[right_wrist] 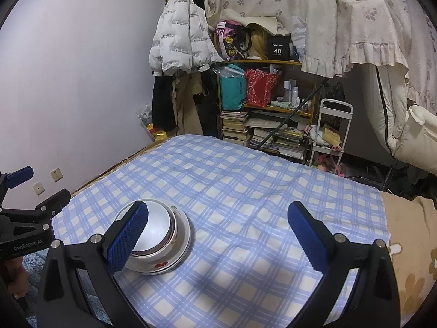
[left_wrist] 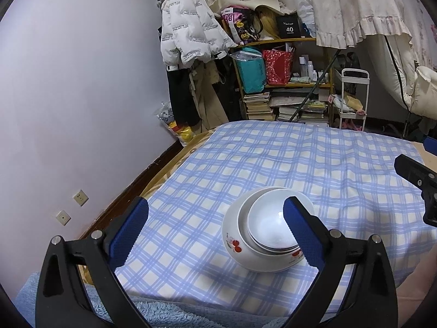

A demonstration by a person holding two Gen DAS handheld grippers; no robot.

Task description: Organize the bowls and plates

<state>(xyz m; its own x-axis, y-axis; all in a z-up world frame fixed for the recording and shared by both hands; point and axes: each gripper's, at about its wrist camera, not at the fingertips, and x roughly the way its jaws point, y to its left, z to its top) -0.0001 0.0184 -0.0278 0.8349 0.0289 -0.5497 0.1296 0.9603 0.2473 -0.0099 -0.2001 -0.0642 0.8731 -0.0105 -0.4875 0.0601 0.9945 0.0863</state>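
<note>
Both pairs of jaws stand spread wide, pinching nothing. The left gripper hangs above the blue-and-white checked cloth, with the nested stack of white ceramic bowls with red cherry prints at its 3 o'clock. The right gripper has that stack at 9 o'clock.

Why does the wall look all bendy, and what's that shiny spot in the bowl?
Both wrist views use fisheye lenses, so the lilac wall curves at the edges. In the left wrist view, the smooth white nested bowl shows a bright glare spot; in the right wrist view it glints too.
</note>
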